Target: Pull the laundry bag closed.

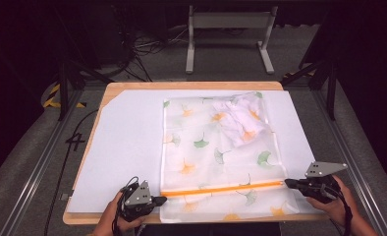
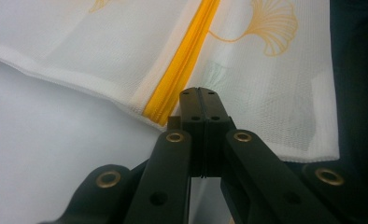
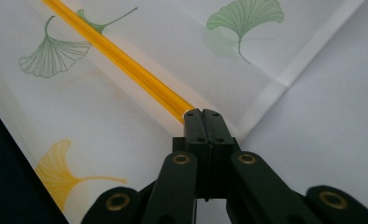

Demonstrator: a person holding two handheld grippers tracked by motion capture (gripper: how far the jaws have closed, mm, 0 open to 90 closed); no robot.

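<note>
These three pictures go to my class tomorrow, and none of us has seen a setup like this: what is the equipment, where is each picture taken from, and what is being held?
A person holds two hand-held clamps. The high view looks down on a table covered in white sheet. On it lies a mesh laundry bag printed with leaves, with crumpled cloth inside. The other pictures come from cameras riding on each clamp. The left gripper and right gripper are shut at opposite ends of the orange zipper; whether they pinch it or just press there, I cannot tell.

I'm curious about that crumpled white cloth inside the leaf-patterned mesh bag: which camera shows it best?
The high view: the crumpled cloth lies in the far right corner of the mesh bag. The two gripper views look at the bag's near end with its orange zipper.
</note>
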